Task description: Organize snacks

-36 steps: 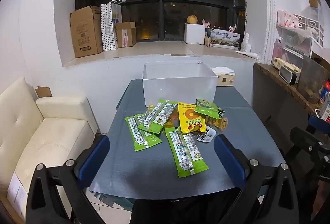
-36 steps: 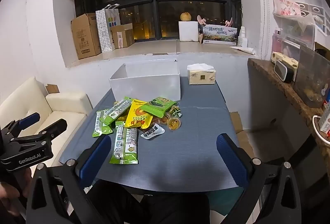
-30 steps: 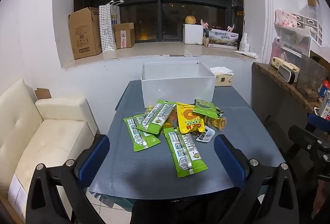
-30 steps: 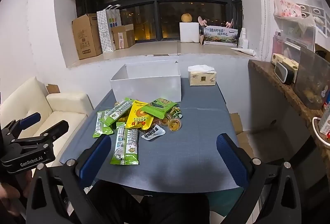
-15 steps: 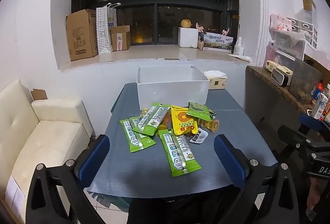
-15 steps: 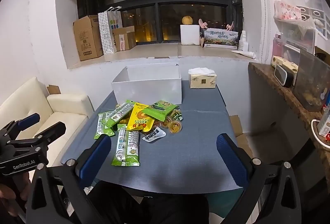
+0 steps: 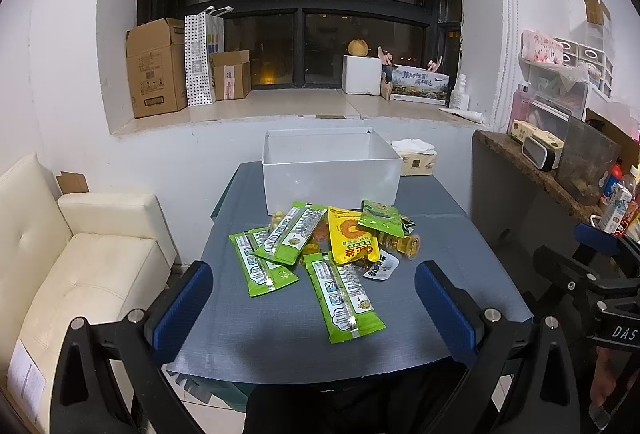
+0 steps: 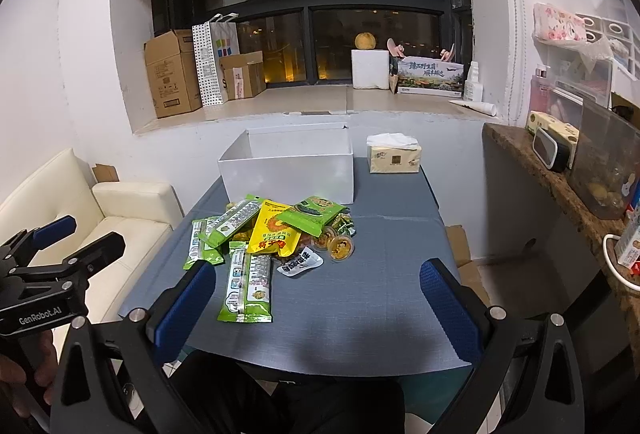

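Note:
A heap of snacks lies mid-table: long green packets (image 7: 344,298) (image 8: 248,284), a yellow sunflower-seed bag (image 7: 352,236) (image 8: 274,232), a small green bag (image 7: 380,217) (image 8: 314,214), clear jelly cups (image 7: 408,244) (image 8: 340,248) and a white sachet (image 7: 382,266) (image 8: 300,264). Behind the heap stands an open white box (image 7: 332,180) (image 8: 288,176). My left gripper (image 7: 314,308) hovers open above the table's near edge, with nothing between its blue pads. My right gripper (image 8: 318,308) is open too, at the near edge to the right of the heap.
The grey table (image 7: 460,274) (image 8: 392,274) carries a tissue box (image 7: 416,158) (image 8: 394,154) beside the white box. A cream sofa (image 7: 80,266) stands left, a stone counter (image 7: 532,170) (image 8: 560,186) with containers right. Cardboard boxes (image 7: 156,68) line the window sill.
Both grippers have risen and drawn back slightly, so the table and snacks sit a little lower and further in each view. Nothing on the table has moved.

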Action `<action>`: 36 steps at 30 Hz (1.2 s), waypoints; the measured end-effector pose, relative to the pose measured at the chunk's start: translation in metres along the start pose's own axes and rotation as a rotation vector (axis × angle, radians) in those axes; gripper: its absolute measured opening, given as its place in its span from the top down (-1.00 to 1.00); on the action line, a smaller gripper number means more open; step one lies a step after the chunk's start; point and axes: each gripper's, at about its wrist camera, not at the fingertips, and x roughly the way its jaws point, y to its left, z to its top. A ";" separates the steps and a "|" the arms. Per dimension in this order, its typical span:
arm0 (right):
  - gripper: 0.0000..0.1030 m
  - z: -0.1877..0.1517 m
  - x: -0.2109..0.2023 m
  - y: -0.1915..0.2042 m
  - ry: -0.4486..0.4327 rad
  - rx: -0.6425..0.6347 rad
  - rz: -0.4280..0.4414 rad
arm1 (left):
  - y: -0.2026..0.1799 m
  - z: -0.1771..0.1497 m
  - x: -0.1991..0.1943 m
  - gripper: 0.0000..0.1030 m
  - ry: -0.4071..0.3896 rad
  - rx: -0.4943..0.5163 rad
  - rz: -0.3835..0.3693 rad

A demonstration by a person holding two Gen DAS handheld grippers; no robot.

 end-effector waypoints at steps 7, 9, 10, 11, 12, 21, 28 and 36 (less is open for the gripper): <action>-1.00 0.002 -0.001 0.001 0.001 -0.003 0.003 | -0.001 0.002 0.001 -1.00 0.000 0.002 0.003; -1.00 0.003 -0.001 0.003 0.001 -0.003 0.001 | -0.001 0.002 0.000 -1.00 -0.003 0.000 -0.005; -1.00 0.003 -0.001 0.003 0.001 -0.002 0.002 | -0.001 0.002 0.000 -1.00 -0.003 -0.001 -0.008; -1.00 0.003 -0.001 0.003 0.001 -0.002 0.002 | -0.001 0.002 0.000 -1.00 -0.003 -0.002 -0.009; -1.00 0.003 -0.001 0.003 0.001 -0.003 -0.001 | -0.001 0.002 0.000 -1.00 -0.003 0.000 -0.005; -1.00 0.003 -0.002 0.003 -0.002 0.000 -0.001 | -0.001 0.002 0.001 -1.00 -0.001 -0.002 -0.003; -1.00 0.003 -0.001 0.003 -0.001 0.000 0.001 | -0.001 0.002 0.002 -1.00 -0.002 -0.003 0.000; -1.00 0.003 -0.001 0.003 0.000 0.003 -0.001 | -0.001 0.001 0.003 -1.00 -0.001 -0.001 -0.002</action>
